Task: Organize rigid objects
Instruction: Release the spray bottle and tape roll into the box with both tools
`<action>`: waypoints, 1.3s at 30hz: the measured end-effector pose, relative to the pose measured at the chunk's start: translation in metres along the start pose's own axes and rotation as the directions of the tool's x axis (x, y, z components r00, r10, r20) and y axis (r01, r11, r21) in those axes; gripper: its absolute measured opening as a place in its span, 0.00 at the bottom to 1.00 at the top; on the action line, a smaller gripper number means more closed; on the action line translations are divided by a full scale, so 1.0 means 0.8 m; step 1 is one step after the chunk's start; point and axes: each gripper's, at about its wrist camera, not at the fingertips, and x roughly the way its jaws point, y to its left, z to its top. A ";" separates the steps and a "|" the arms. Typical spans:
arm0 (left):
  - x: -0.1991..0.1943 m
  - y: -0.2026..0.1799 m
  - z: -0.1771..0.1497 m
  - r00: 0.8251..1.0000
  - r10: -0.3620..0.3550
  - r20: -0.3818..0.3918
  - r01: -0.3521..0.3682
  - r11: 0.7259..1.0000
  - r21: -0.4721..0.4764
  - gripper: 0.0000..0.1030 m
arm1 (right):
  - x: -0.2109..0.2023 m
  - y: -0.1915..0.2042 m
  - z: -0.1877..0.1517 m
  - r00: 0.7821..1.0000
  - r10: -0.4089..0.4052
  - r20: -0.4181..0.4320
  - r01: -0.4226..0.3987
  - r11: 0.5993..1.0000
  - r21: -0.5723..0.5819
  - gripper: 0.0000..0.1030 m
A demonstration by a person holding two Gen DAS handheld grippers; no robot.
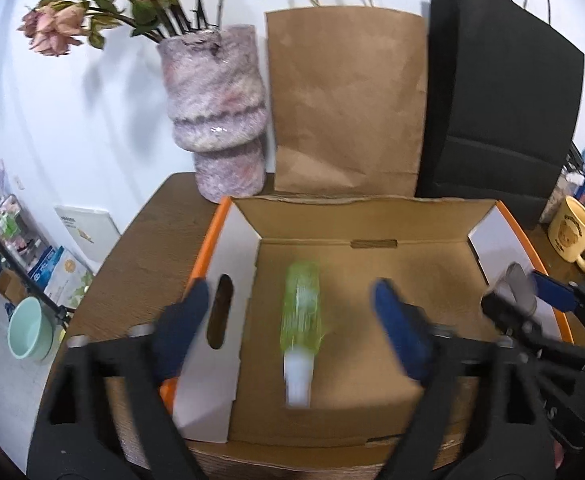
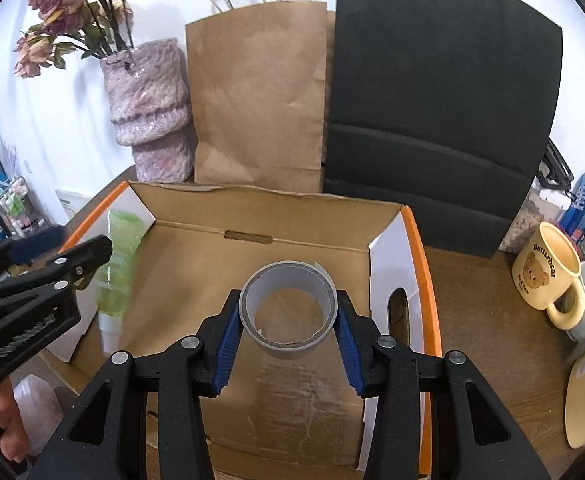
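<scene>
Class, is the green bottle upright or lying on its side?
Lying down, as far as the blur shows: the green bottle stretches lengthwise inside the cardboard box, white cap toward the camera.

One cardboard box (image 2: 276,216), one green bottle (image 1: 299,312) in it, one roll of grey tape (image 2: 288,308), two paper bags, one brown (image 2: 258,96) and one black (image 2: 444,112), one vase (image 2: 148,112) of dried flowers, one yellow mug (image 2: 548,276), two grippers, left (image 1: 288,328) and right (image 2: 288,336)
</scene>
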 end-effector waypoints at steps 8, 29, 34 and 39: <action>-0.006 0.010 0.003 1.000 -0.002 0.013 0.003 1.000 -0.030 1.00 | -0.008 -0.003 0.000 1.000 -0.010 0.018 0.010 1.000 0.008 0.79; -0.029 0.007 -0.003 0.998 -0.035 0.043 0.036 0.999 -0.020 1.00 | -0.042 0.002 -0.005 0.997 0.003 0.077 -0.004 1.000 0.007 0.87; -0.040 0.008 -0.008 0.998 -0.040 0.056 0.041 0.999 -0.013 1.00 | -0.054 -0.001 -0.011 0.996 -0.005 0.090 0.004 1.000 0.012 0.87; -0.052 0.010 -0.015 0.997 -0.033 0.073 0.034 0.999 -0.013 1.00 | -0.065 -0.003 -0.019 0.995 -0.002 0.102 0.001 1.000 0.013 0.87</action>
